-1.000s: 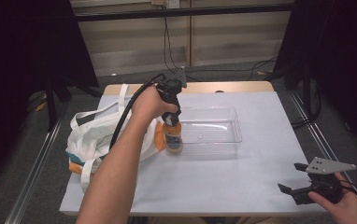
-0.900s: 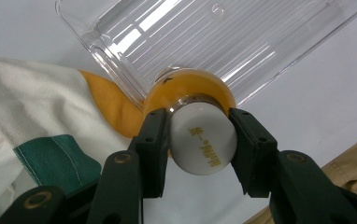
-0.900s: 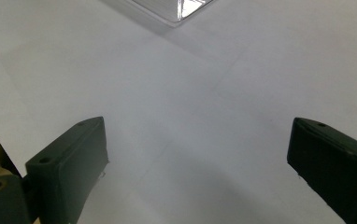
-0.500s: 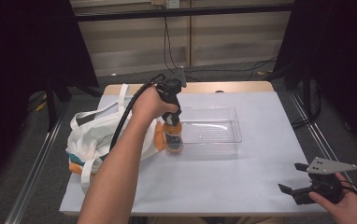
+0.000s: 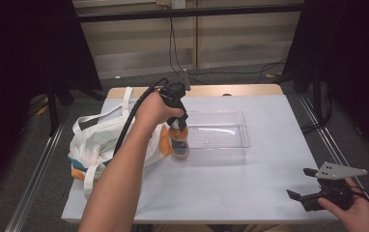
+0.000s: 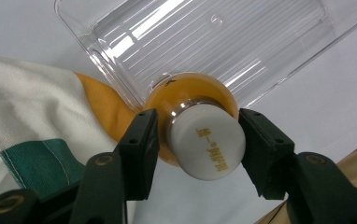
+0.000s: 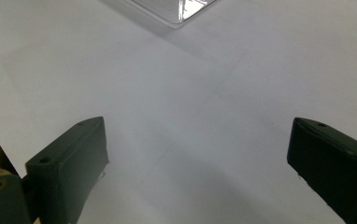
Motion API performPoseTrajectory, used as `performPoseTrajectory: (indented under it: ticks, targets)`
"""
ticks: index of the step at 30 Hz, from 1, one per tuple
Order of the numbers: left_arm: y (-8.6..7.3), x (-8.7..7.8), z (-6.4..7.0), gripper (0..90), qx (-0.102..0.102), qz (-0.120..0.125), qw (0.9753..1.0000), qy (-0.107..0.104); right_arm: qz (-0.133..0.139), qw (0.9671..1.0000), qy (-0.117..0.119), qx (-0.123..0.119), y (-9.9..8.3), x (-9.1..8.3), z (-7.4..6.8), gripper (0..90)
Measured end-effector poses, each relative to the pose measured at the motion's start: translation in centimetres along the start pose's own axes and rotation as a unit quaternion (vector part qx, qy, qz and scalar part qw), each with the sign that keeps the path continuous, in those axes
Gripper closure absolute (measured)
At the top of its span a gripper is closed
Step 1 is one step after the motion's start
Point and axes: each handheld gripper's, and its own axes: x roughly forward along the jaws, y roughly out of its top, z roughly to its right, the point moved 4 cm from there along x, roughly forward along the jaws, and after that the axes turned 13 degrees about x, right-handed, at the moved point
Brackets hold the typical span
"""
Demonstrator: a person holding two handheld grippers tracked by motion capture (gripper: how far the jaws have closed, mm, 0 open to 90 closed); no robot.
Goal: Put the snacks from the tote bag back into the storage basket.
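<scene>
1. Found the left tongs (image 6: pixel 195 140) clenched on the white cap (image 6: pixel 207 147) of the orange bottle (image 6: pixel 190 93), one jaw on each side of the cap, the bottle hanging upright below.
2. Logged the bottle at the near-left corner of the clear tray (image 6: pixel 223 42), covering the rim there. Could not tell whether its base stood inside the tray, on the rim or on the bench (image 5: pixel 221 193).
3. Noted the cloth bag (image 5: pixel 100 140) just beside the bottle on the left, its orange lining close to the bottle's body.
4. Checked against the high view from a second and half a second earlier: saw next to no shift in hand, bottle or tray. Read this as a hold or a very slow lowering at the tray corner, not a carry.
5. Judged the transfer from bag to tray nearly done but not finished: grip not yet released, bottle not clearly settled on the tray floor.
6. Found the right tongs (image 7: pixel 197 154) released, jaws wide apart over bare bench at the near-right corner, well apart from the tray, same place as earlier. Took them as idle for this step.
</scene>
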Motion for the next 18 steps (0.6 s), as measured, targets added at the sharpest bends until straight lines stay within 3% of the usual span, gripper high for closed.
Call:
performPoseTrajectory:
  ticks: [9,18]
  targets:
    - [-0.41,0.01,-0.05,31.5,-0.002,0.013,0.9999,-0.003,-0.001,1.0,0.001,0.0,-0.01,0.1,0.05,4.9]
    - [-0.64,-0.14,0.22,20.0,0.0,0.028,0.9996,-0.004,-0.001,1.0,-0.001,0.0,0.02,0.08,0.12,4.9]
